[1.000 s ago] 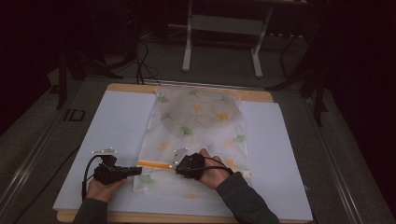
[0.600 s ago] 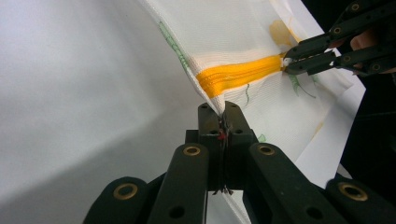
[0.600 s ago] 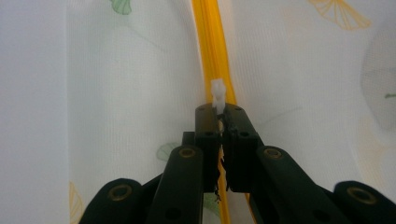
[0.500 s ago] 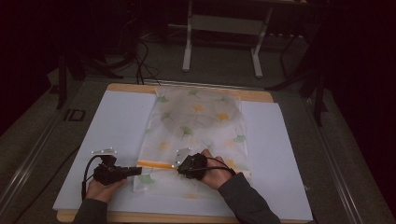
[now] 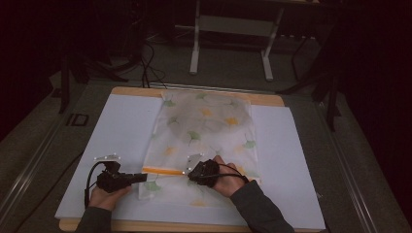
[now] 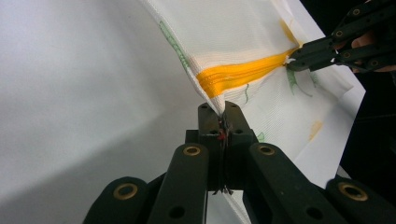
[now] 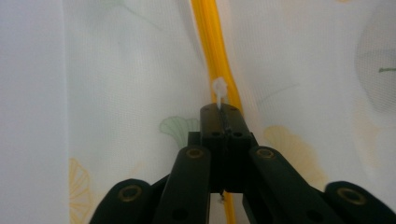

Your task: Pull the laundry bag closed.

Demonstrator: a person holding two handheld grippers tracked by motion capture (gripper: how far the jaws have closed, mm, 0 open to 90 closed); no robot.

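The mesh bag (image 5: 204, 141) lies flat on the white sheet (image 5: 126, 131) covering the desk (image 5: 272, 99), its long axis running away from the person, its orange zipper (image 5: 163, 170) crossing the near end from side to side. The left tongs (image 5: 144, 177) pinch the bag's corner at the zipper's end; the right tongs (image 5: 190, 176) have just been closing and now grip the small white zipper pull (image 7: 218, 91) (hidden under the hand from above). The fabric is pale and see-through, printed with green and yellow leaves
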